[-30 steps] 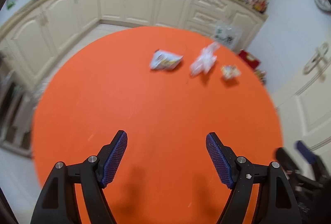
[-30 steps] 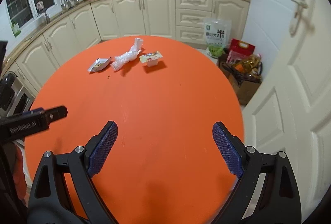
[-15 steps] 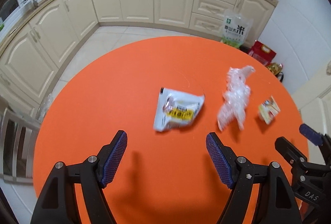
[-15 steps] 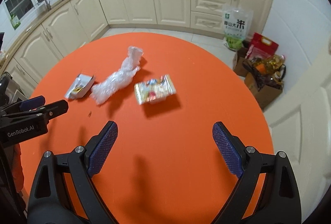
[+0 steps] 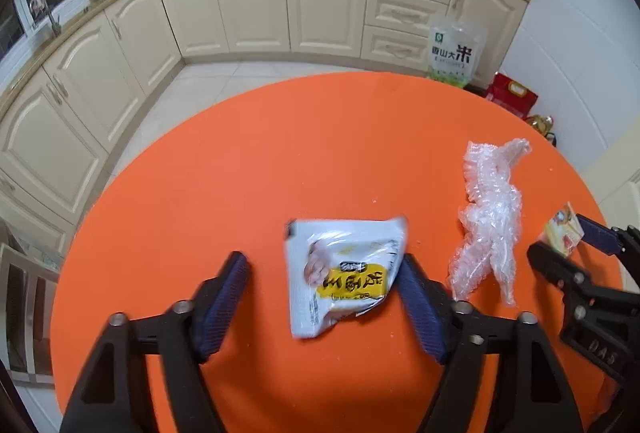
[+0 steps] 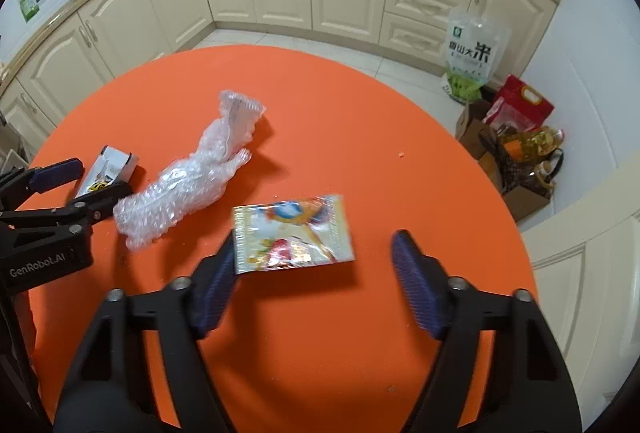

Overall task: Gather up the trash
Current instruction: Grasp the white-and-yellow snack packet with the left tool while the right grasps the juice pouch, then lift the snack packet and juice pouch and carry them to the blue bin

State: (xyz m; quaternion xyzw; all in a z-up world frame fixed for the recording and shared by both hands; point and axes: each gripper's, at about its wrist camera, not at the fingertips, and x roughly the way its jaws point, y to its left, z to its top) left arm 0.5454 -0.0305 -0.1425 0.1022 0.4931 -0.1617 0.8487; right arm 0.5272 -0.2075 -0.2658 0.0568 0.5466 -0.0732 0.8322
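The round surface [image 5: 224, 193] is showing a flat, bright orange. On it, a white wrapper [image 5: 344, 273] is carrying a yellow panel with black characters. Nearer the surface's right edge, a clear bubble wrap [image 5: 488, 217] is looking whitish with a dotted bubble pattern. A shiny packet [image 6: 294, 233] is displaying cream, blue, orange and red print. The left hand-held gripper [image 5: 322, 297] and the right hand-held gripper [image 6: 314, 277] are black, with ribbed dark blue pads.

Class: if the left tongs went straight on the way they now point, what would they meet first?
Most likely the white and yellow wrapper, which lies between the closing left tongs on the orange table. Depth is hard to judge.
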